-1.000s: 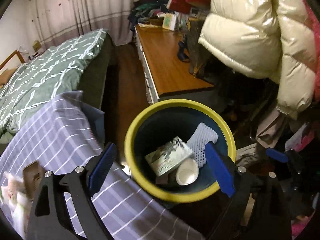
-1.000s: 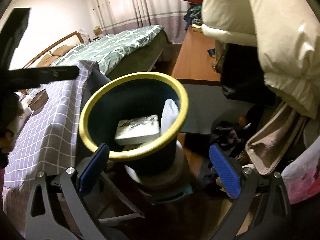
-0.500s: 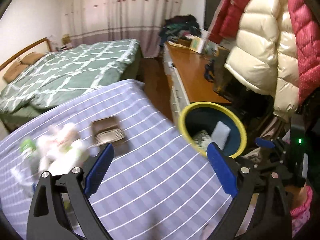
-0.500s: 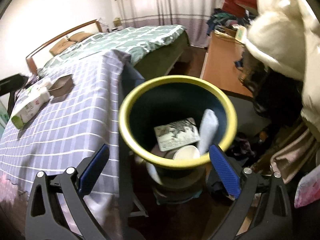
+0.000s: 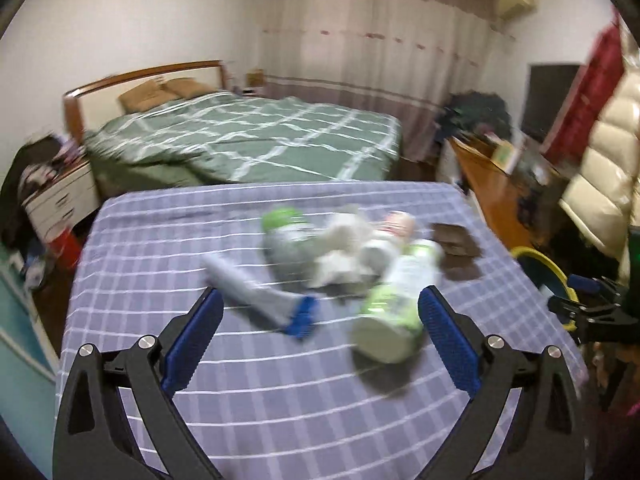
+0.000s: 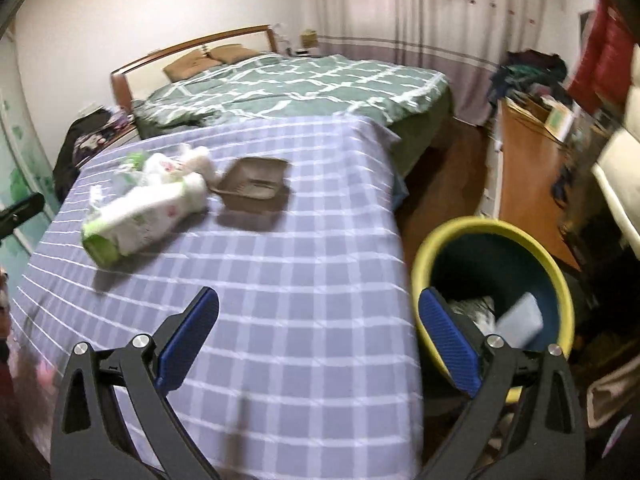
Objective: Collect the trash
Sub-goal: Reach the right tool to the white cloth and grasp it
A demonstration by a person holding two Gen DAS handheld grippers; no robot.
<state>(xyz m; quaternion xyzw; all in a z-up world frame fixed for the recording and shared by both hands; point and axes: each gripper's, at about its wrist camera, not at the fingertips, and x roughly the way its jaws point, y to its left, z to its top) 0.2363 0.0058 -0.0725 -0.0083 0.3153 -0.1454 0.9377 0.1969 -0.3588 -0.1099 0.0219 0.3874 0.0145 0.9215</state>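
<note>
Dim warm indoor light; heavy motion blur both views; fisheye bending, dark vignette corners.

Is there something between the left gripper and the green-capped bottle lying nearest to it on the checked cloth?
Nothing visible. The left gripper, open and empty, faces the bottle across bare checked cloth. The tube lies beside that path, not in it.

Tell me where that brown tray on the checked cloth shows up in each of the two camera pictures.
Left wrist view: the brown tray lies right of centre, near the cloth's right edge, beyond the blurred litter.
Right wrist view: the brown tray lies left of centre, just right of the white and green bottle.
Shared landmark: the yellow-rimmed bin, past the cloth's right edge.
</note>
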